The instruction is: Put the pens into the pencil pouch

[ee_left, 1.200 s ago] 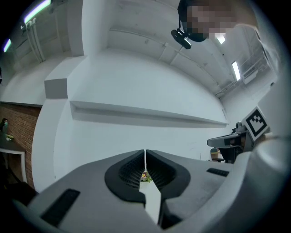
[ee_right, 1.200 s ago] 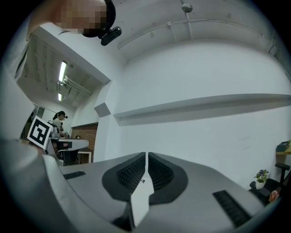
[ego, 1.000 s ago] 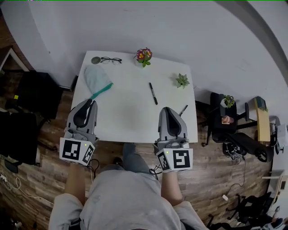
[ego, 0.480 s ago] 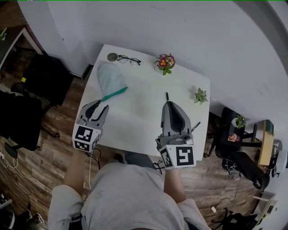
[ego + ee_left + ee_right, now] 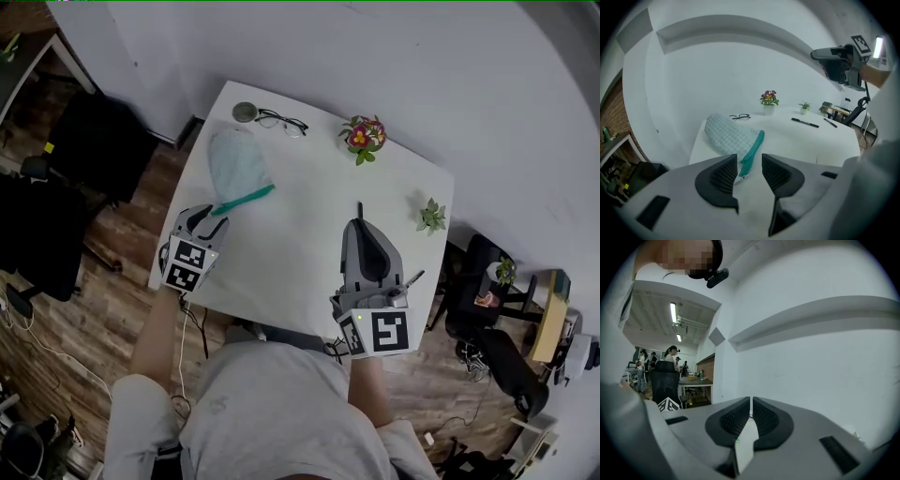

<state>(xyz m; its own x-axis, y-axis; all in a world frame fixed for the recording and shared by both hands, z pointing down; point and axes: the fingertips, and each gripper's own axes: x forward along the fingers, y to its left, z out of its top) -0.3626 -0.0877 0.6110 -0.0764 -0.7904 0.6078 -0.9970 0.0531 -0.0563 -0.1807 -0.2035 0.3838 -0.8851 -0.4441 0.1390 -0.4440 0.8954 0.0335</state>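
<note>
- The pouch (image 5: 236, 167) lies flat on the table (image 5: 291, 248), close to its left edge. Its teal zip strip (image 5: 246, 199) runs along the side nearest me.
- Two pens lie loose on the table, well right of the pouch: one pen (image 5: 805, 123), and a second pen (image 5: 830, 123) farther right still.
- My left gripper (image 5: 750, 171) sits just short of the pouch and tilts down at it. Its jaws have just been opening and now stand wide apart. The strip's near end shows in the gap, with neither pad on it.
- My right gripper (image 5: 751, 416) is well right of the pouch, with its jaws pressed together and nothing between them. From the head view it covers most of the nearer pen.
- Just beyond the pouch are glasses (image 5: 281, 121) and a round disc (image 5: 245, 112).
- Right of those stands a flower pot (image 5: 364, 137), and farther right a small green plant (image 5: 431, 216).
</note>
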